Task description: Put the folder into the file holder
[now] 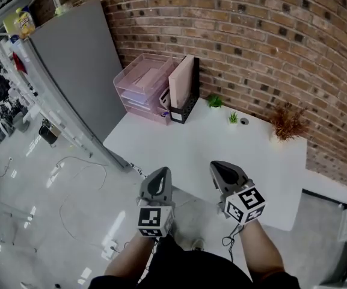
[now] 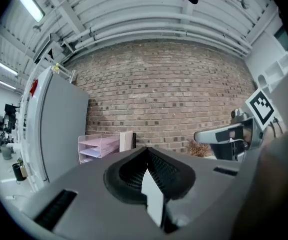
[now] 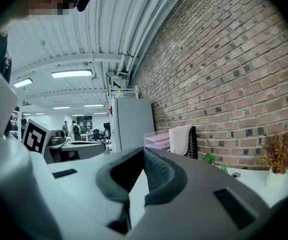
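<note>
I am holding the left hand-held gripper and right hand-held gripper clenched, both empty. The pink folder is standing inside the black file holder, well ahead of them. I am judging the placement finished; the next move calls only for checking its seating.

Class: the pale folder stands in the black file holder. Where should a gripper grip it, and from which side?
Probably its top edge, from above: the folder stands upright, the file holder covers its lower part, and the pink trays stand beside it.
</note>
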Available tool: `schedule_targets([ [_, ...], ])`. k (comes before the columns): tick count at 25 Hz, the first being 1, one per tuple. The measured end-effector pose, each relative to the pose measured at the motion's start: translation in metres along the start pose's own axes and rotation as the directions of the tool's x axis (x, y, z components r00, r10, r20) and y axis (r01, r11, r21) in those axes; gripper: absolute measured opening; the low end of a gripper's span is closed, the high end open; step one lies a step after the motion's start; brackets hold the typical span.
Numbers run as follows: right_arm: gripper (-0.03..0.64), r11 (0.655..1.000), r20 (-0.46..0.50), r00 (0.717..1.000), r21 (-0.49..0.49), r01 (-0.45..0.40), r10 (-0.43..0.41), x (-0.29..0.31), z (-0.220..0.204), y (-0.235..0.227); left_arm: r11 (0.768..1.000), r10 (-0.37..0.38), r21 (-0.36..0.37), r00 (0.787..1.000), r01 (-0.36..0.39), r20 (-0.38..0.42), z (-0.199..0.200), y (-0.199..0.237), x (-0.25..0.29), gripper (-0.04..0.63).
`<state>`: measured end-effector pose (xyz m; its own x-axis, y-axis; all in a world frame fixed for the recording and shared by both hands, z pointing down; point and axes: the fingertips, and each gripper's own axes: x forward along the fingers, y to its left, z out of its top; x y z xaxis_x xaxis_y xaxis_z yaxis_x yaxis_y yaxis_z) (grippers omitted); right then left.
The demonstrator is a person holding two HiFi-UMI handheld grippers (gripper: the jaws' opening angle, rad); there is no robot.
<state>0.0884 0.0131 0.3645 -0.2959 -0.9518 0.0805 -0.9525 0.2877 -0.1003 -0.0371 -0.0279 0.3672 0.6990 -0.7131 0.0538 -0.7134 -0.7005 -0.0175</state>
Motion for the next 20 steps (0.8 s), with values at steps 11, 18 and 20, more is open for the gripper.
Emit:
schedule_targets([
  [11, 0.003, 0.998, -0.019, 0.998, 0.012, -0.054, 0.054, 0.032, -0.008, 0.062, 0.998, -0.004, -0.068, 0.998, -0.001, -0.061, -0.013, 0.045, -0.059, 0.006],
  [18, 0.003, 1.0, -0.003, 1.0, 0.014, -0.019, 0.019, 0.065, -0.005, 0.108, 0.995, -0.081, -0.06, 0.994, 0.076, -0.076, -0.013, 0.084, -0.076, 0.006],
  [20, 0.003, 1.0, -0.006, 1.0, 0.011, 0.011, -0.011, 0.067, -0.007, 0.115, 0.992, -0.118, -0.061, 0.99, 0.113, -0.075, -0.013, 0.089, -0.077, 0.006],
])
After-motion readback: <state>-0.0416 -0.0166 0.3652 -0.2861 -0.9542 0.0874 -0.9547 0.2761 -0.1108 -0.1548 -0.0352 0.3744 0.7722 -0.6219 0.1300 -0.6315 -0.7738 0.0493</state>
